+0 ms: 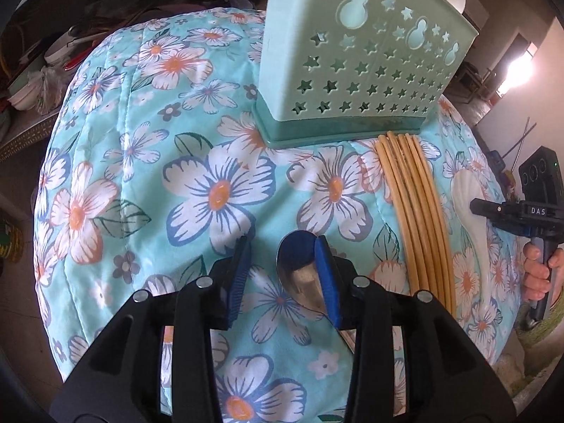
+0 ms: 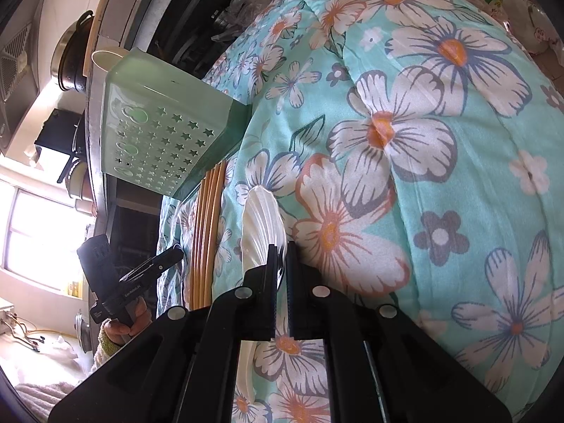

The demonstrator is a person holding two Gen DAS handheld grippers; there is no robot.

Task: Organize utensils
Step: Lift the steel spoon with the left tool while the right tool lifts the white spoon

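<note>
Two ribbed jaws of the left gripper (image 1: 282,264) stand apart around a steel spoon (image 1: 299,278); right gripper (image 2: 280,282) is clamped on a white ridged spoon (image 2: 262,218). Bamboo chopsticks (image 1: 412,204) lie beside a star-perforated plastic holder (image 1: 359,56) on quilted floral cloth (image 1: 158,162).

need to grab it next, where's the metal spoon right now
In the left wrist view the metal spoon lies on the floral cloth between the left gripper fingers, against the right pad, left of the chopsticks.
</note>
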